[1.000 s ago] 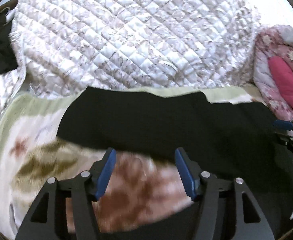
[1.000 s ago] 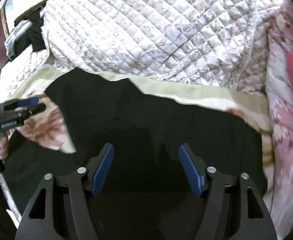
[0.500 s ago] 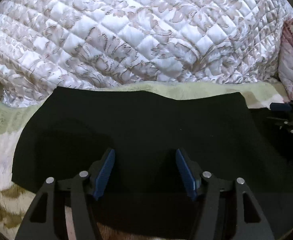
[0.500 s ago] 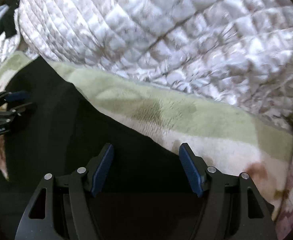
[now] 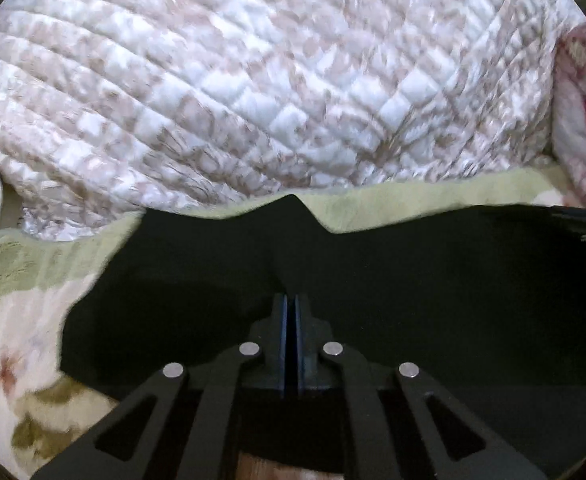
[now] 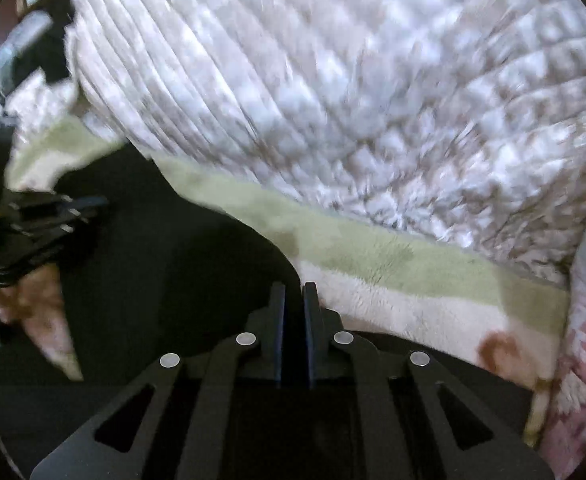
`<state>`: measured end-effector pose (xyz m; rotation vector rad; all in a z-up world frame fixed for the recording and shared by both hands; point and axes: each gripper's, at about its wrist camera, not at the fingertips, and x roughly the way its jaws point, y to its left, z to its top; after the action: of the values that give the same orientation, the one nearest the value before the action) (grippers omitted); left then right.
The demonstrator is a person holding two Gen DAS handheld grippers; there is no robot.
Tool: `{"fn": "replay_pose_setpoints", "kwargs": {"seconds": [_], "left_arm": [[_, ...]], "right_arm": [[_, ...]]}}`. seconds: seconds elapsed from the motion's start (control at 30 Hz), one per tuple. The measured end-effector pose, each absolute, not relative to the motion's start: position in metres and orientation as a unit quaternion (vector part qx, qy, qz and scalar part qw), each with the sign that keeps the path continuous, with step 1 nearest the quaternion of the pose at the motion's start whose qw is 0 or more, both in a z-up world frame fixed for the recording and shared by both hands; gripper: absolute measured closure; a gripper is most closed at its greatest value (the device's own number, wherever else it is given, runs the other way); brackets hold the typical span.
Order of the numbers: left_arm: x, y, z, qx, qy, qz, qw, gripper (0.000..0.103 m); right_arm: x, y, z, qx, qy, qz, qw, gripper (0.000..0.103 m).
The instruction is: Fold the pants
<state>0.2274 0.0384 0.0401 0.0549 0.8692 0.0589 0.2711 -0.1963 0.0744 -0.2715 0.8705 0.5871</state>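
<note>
Item: black pants (image 5: pixel 413 280), plain, dark, spread on floral blanket (image 5: pixel 21 320) before quilted cover (image 5: pixel 253 80); left gripper (image 5: pixel 291 300) just closed, pinching raised fold; right gripper (image 6: pixel 293 292) likewise, pinching edge.

We see the black pants (image 5: pixel 413 280) spread across the bed's green-bordered floral blanket (image 5: pixel 393 204), their far edge near its green border. The fabric bunches into a raised peak mid-edge, pinched up, with dark folds beneath.
</note>
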Motion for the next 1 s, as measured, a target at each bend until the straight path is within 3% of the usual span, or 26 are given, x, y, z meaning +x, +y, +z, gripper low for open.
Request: {"fn": "replay_pose_setpoints", "kwargs": {"seconds": [0.3, 0.43, 0.63, 0.77, 0.83, 0.9, 0.97, 1.0], "left_arm": [[0.106, 0.048, 0.084, -0.032, 0.379, 0.011, 0.925, 0.099], [0.041, 0.046, 0.075, -0.061, 0.4, -0.002, 0.914, 0.098], [-0.025, 0.03, 0.033, -0.069, 0.476, -0.004, 0.877, 0.098], [-0.047, 0.034, 0.041, -0.088, 0.468, 0.001, 0.879, 0.097], [-0.045, 0.035, 0.053, -0.089, 0.452, 0.003, 0.887, 0.087], [-0.034, 0.033, 0.065, -0.087, 0.438, 0.008, 0.895, 0.055], [-0.018, 0.028, 0.076, -0.085, 0.428, 0.006, 0.9, 0.048], [-0.008, 0.023, 0.079, -0.078, 0.424, 0.0, 0.902, 0.044]], "right_arm": [[0.126, -0.233, 0.127, -0.069, 0.366, 0.323, 0.87, 0.096], [0.062, -0.249, 0.112, -0.044, 0.395, 0.326, 0.857, 0.096], [0.01, -0.267, 0.045, 0.0, 0.513, 0.285, 0.81, 0.093], [-0.004, -0.287, 0.045, 0.063, 0.508, 0.273, 0.814, 0.08], [-0.012, -0.299, 0.057, 0.095, 0.479, 0.264, 0.832, 0.078], [-0.015, -0.308, 0.065, 0.117, 0.456, 0.25, 0.846, 0.072], [-0.013, -0.314, 0.067, 0.132, 0.44, 0.234, 0.857, 0.057], [-0.012, -0.317, 0.066, 0.138, 0.437, 0.228, 0.859, 0.057]]}}
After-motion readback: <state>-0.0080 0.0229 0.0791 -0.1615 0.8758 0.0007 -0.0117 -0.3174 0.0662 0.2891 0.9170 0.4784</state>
